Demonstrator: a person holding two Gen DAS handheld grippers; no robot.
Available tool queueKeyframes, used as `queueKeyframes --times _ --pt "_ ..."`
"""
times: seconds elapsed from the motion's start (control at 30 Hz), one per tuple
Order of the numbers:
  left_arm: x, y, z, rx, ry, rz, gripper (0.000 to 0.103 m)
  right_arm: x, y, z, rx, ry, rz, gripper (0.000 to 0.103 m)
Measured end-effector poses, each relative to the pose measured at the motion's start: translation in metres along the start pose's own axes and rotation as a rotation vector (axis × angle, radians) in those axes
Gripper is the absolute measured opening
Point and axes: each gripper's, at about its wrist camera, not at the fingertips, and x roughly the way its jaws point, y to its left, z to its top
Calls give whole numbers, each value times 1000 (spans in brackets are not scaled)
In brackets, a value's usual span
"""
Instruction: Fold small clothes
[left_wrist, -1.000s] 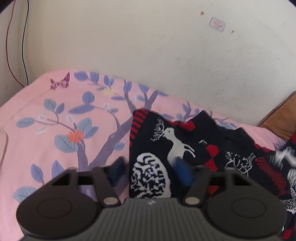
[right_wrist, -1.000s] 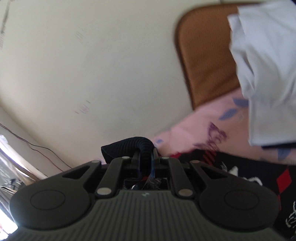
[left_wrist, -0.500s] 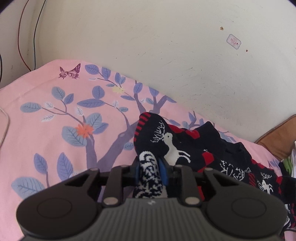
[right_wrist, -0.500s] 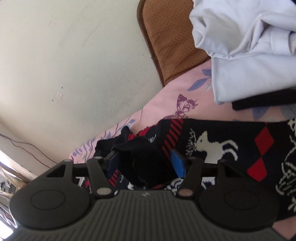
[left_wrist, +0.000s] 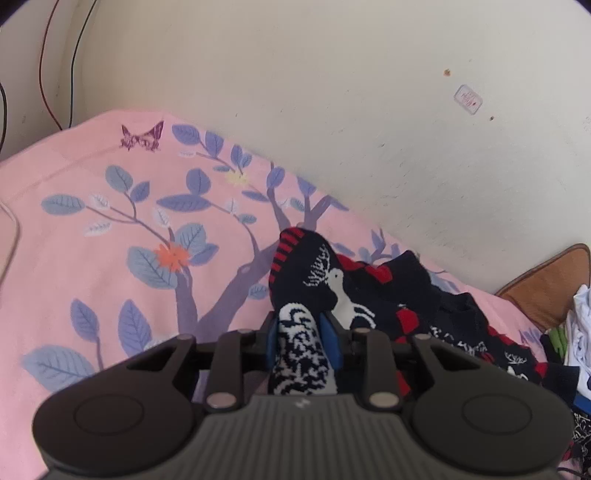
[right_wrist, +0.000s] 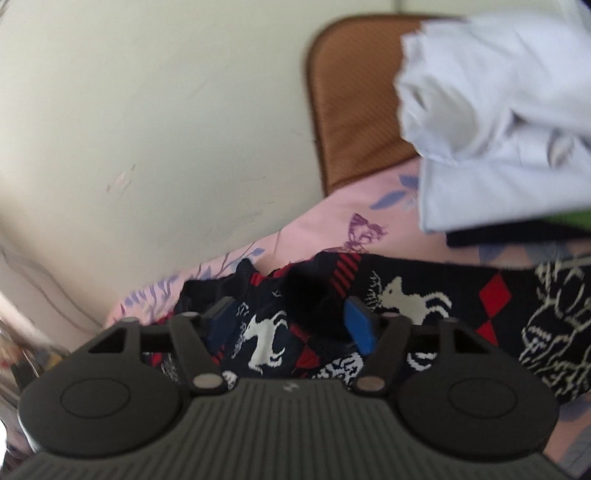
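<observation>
Meanwhile left tongs (left_wrist: 302, 341) pinch the reindeer sweater (left_wrist: 332, 280); right tongs (right_wrist: 290, 323) gape wide just above it.

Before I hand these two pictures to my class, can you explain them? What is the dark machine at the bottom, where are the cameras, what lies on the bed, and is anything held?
No robot here: a person holds one pair of tongs in each hand, and a camera on each looks forward along its fingers. The dark shape at the bottom is the tool's body. In the left view, the left tongs are shut on a dark patterned sock with white deer. In the right view, the right tongs are open above the same kind of knitwear. Everything lies on a pink bedsheet printed with leaves, by a wall. Pale clothes are piled against a brown cushion.
</observation>
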Motion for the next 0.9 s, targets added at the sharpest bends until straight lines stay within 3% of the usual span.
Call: queueKeyframes --times 0.17,0.23,0.33,0.4,0.47,0.53,0.67,0.9 --pt "-29 -11 3 39 -141 -14 24 19 3 0 -46 28 -101 77" --pt "-35 -18 2 65 -167 -48 24 26 -4 0 -51 31 -138 70" --pt "-34 -30 -1 125 -142 -133 24 35 -19 0 -38 56 -189 44" --pt "-32 -42 -6 184 -121 -165 24 37 -26 -1 -30 65 -212 17" --pt "-28 -52 -12 233 -93 -184 24 31 -30 1 -9 77 -203 3" --pt "-20 -58 -16 258 -49 -183 24 17 -26 4 30 62 -155 3" --pt "4 -54 -21 248 67 -93 23 -9 8 16 35 11 -21 3" --pt "-1 -26 -9 104 61 -151 24 -4 111 24 -116 34 175 3"
